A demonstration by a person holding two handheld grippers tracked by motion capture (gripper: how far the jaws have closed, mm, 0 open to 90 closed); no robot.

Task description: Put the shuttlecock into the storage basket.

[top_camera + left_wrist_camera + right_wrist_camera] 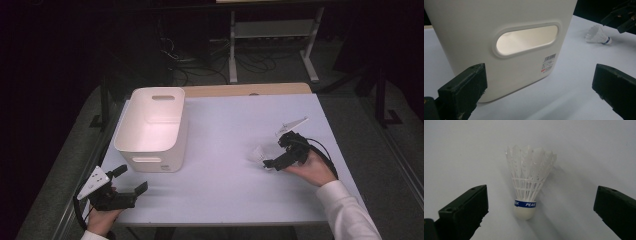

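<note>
White plastic-feathered shuttlecock with a blue band (527, 187) is lying on the pale tabletop (225, 185), cork toward me. I am holding my right gripper (274, 162) over it, fingers (464, 212) spread to straddle it. My left gripper (129, 181) is waiting, fingers released, facing the white plastic bin (152, 127).

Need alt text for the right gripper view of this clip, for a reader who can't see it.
A white plastic shuttlecock with a blue band reading PEAK lies on the pale table, cork end nearest the camera. The right hand-held gripper is open, its two black jaws standing wide on either side of the cork, touching nothing.
</note>
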